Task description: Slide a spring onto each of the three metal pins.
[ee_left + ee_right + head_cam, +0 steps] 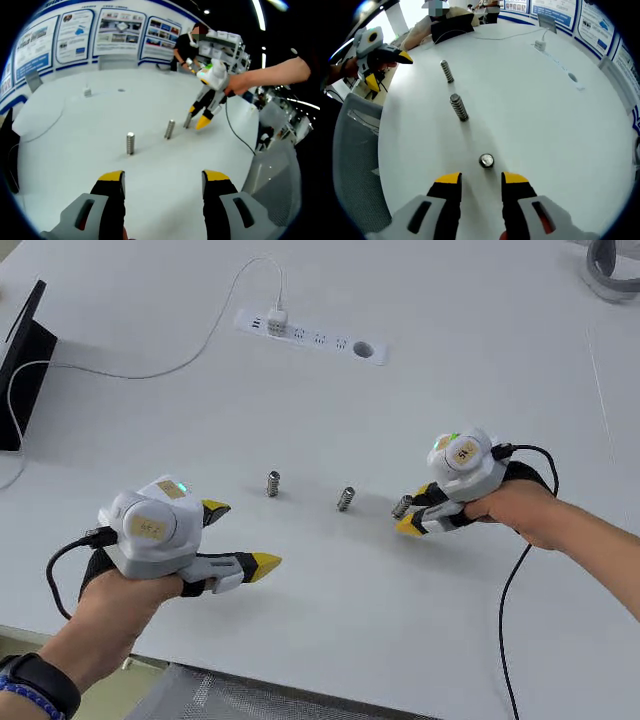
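Note:
Three short metal pins stand in a row on the white table [330, 620]. The left pin [273, 483] and the middle pin [346, 498] each carry a coiled spring. The right pin [402, 506] looks ribbed too; from above in the right gripper view it shows as a shiny round cap [486, 160]. My right gripper [415, 508] is open, its yellow tips just short of that pin with nothing between them. My left gripper [240, 535] is open and empty, nearer me than the left pin [130, 143] and pointing toward the row.
A white power strip [310, 337] with a plugged charger and cable lies at the back of the table. A black device [22, 360] sits at the left edge. A grey mesh chair [230, 695] is below the near table edge. A person [187, 47] stands beyond the table.

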{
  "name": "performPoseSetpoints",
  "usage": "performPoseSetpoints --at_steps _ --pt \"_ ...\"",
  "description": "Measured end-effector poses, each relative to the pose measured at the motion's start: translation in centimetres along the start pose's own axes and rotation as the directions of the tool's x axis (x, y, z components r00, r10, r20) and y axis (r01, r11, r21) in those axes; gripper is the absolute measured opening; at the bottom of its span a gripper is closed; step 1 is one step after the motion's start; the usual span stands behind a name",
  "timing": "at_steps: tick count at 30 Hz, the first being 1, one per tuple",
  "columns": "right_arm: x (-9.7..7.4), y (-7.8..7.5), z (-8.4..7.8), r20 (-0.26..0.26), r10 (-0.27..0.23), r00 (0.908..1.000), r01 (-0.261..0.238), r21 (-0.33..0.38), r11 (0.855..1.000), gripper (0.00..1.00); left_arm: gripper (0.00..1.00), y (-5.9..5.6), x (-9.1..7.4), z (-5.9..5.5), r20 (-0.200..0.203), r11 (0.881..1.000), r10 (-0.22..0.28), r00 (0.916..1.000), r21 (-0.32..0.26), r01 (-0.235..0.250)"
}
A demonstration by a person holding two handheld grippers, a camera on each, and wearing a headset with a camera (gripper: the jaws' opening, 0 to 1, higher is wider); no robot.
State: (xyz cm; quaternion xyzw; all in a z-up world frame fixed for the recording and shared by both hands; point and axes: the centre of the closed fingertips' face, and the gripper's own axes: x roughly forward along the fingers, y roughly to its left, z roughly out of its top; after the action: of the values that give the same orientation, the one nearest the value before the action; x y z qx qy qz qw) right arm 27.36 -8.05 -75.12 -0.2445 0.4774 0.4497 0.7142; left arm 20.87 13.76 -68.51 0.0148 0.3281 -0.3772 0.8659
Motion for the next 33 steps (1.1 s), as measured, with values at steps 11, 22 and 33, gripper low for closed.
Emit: performPoseSetpoints --at_steps 11,22,33 --pt "-0.9 1.6 -2.7 0.045 -0.042 0.9981 0.035 0.135 0.990 0.43 0.64 0.1 -0.2 -0.3 -0.012 1.000 -0.019 0.9997 0.012 0.019" --pt "-1.6 4.5 -4.4 0.102 -0.083 0.9913 0.054 0.261 0.964 0.50 0.64 0.2 -0.2 -0.7 -0.028 0.999 -0.041 0.9988 0.030 0.042" --pt "-2.4 6.4 -4.6 0.185 -0.151 0.9711 0.066 0.397 0.916 0.53 0.64 0.6 -0.4 -0.9 -0.031 0.998 -0.053 0.9981 0.032 0.054"
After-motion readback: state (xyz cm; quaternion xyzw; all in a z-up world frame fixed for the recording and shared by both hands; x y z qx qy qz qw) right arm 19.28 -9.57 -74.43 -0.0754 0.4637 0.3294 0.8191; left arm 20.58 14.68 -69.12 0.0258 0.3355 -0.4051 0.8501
